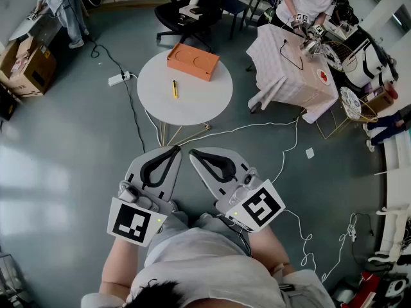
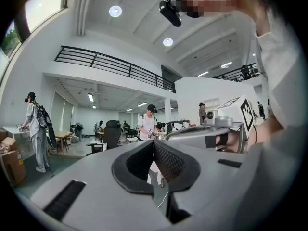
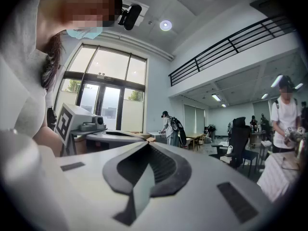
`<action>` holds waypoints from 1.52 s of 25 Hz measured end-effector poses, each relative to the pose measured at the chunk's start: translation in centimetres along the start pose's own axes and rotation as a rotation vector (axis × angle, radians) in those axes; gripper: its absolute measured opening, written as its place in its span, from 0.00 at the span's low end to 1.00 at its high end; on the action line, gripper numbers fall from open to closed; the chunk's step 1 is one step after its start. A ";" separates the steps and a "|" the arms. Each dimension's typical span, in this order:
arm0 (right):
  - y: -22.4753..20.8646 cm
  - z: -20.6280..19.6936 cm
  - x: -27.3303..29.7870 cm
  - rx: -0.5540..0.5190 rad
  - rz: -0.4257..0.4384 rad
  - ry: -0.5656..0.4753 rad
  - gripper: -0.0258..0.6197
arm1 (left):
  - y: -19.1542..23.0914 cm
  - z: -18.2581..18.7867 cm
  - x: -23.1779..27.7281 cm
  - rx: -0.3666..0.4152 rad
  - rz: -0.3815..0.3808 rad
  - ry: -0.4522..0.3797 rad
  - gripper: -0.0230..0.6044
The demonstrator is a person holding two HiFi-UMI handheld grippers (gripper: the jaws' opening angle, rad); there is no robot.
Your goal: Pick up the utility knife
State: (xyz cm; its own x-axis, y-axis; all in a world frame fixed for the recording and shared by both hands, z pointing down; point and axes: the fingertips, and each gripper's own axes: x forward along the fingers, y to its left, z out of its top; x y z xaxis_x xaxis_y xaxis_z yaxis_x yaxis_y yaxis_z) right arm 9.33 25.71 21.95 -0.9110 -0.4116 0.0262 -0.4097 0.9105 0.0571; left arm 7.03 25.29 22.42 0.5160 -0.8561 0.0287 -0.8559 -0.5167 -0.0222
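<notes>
The utility knife is a small yellow bar lying on the round white table, a little left of its middle. Both grippers are held close to the person's body, well short of the table and above the floor. My left gripper is shut with nothing in it, and so is my right gripper beside it. In the left gripper view the jaws meet and point out across the room; the right gripper view shows its jaws meeting too. The knife is hidden from both gripper views.
An orange box sits at the table's far edge. White cables and a power strip lie on the floor around the table. A cloth-covered table stands at the right, an office chair behind, a cardboard box far left.
</notes>
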 end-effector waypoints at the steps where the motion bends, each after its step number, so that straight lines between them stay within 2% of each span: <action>1: 0.0 0.0 0.1 0.003 -0.001 0.000 0.05 | 0.2 0.0 0.0 -0.002 0.001 -0.001 0.05; 16: 0.1 0.1 2.4 0.004 -0.008 0.007 0.05 | 2.6 0.1 -0.2 -0.005 -0.011 -0.012 0.05; 22: -0.3 0.0 3.6 0.041 -0.027 -0.007 0.05 | 3.9 -0.1 0.0 -0.009 -0.030 -0.012 0.05; 27: -0.6 -0.2 4.8 0.072 -0.073 -0.019 0.06 | 5.4 -0.5 -0.6 0.024 -0.053 -0.009 0.05; 33: -2.8 -0.9 6.0 0.110 -0.089 -0.002 0.06 | 7.3 -1.2 0.7 -0.014 -0.039 -0.005 0.05; 38: -6.3 -2.0 8.5 0.131 -0.050 0.004 0.06 | 10.1 -1.7 3.4 -0.011 0.002 -0.002 0.05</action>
State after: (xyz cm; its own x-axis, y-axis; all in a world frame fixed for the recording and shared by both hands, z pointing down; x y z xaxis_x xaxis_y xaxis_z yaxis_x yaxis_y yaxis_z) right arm 4.30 16.44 23.80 -0.8893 -0.4563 0.0308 -0.4573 0.8863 -0.0728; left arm 0.11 17.18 23.98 0.5142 -0.8572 0.0270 -0.8573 -0.5146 -0.0114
